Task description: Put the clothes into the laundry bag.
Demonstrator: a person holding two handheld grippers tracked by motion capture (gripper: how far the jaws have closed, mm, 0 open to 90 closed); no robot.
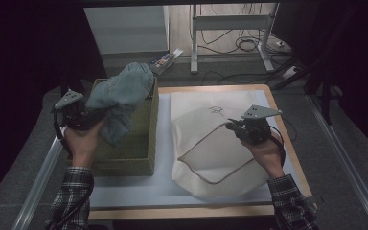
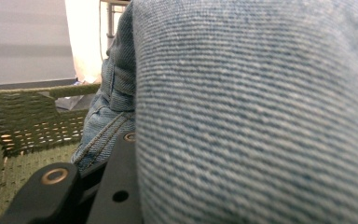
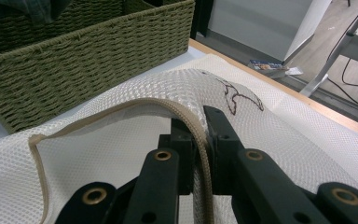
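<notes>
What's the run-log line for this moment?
left gripper: shut on denim jeans, over wicker basket | right gripper: shut on mesh bag tan edge, lifted

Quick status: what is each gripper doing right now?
Left gripper: shut on the denim garment, over the basket.
Right gripper: shut on the mesh bag's trimmed edge.

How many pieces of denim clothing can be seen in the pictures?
1. The denim garment hangs over the green woven basket, held by the left gripper. More may lie hidden beneath it inside the basket.
</notes>
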